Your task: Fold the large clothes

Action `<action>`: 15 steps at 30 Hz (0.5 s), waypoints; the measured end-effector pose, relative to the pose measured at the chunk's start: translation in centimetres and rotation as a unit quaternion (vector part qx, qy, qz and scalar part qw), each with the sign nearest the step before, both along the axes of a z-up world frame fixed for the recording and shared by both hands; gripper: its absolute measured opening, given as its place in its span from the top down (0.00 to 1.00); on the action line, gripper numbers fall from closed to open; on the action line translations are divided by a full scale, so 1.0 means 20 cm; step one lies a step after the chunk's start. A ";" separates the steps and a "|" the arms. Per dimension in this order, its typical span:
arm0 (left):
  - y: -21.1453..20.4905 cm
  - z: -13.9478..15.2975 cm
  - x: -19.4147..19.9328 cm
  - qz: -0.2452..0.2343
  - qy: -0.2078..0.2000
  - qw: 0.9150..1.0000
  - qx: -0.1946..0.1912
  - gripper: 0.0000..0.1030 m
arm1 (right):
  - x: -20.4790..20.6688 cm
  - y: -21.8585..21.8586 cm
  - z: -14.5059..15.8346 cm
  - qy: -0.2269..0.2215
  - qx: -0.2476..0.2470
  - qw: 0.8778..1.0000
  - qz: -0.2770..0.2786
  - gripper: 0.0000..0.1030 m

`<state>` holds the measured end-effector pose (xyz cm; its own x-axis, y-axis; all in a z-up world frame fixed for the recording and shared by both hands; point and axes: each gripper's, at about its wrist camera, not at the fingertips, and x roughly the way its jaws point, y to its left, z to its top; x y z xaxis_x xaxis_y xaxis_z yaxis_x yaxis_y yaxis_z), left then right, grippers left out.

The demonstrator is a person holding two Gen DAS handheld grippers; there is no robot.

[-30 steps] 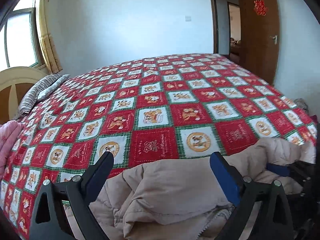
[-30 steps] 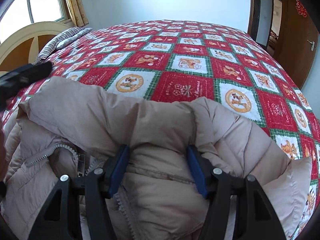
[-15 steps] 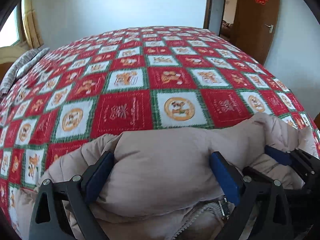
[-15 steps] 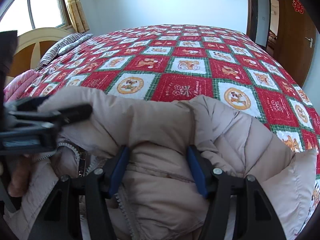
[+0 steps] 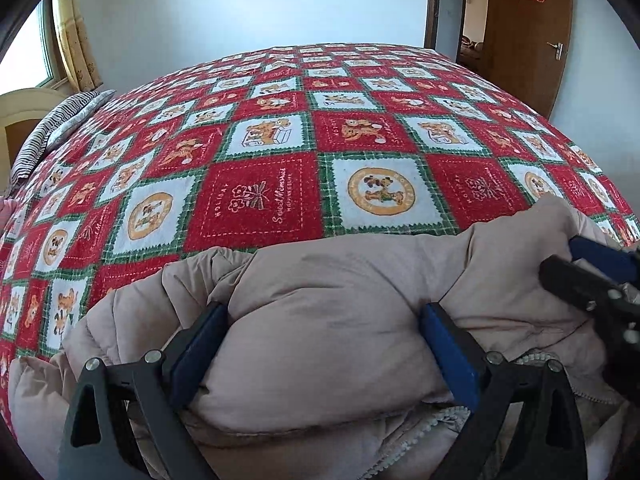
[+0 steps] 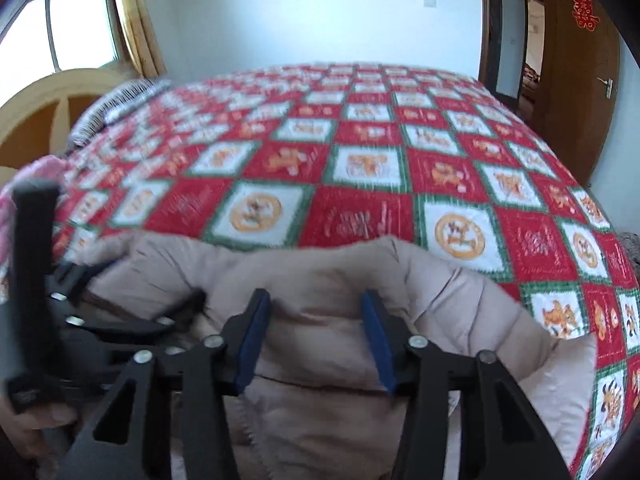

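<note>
While I lean over the bed: both grippers tip downward.
Left gripper (image 5: 324, 344): pads spread wide, clamped against a fat roll of the jacket (image 5: 340, 300).
Right gripper (image 6: 314, 340): jaws closing, a padded fold bulging between them.
Jacket: beige, quilted, puffy, directly under my fingers.
Bedspread (image 5: 260, 196): red-and-white checks beyond.

checked bedspread (image 5: 260, 196), striped pillow (image 5: 56, 128), wooden door (image 5: 528, 32).

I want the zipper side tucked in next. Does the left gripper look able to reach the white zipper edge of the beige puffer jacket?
Probably not yet: the left gripper straddles a thick fold of the beige puffer jacket, and the white zipper edge lies under that fold.
</note>
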<state>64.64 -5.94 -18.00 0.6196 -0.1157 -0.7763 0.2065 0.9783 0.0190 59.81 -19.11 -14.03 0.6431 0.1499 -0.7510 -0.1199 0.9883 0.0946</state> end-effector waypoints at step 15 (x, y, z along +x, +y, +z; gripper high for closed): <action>-0.01 -0.04 0.04 0.020 0.014 1.000 0.014 0.01 | 0.06 -0.01 -0.15 0.038 -0.008 0.999 -0.013 0.53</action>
<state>65.37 -6.16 -18.83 0.6010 -0.0691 -0.7962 0.1686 0.9848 0.0418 61.02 -19.34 -16.94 0.5876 0.1216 -0.8000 -0.0869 0.9924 0.0869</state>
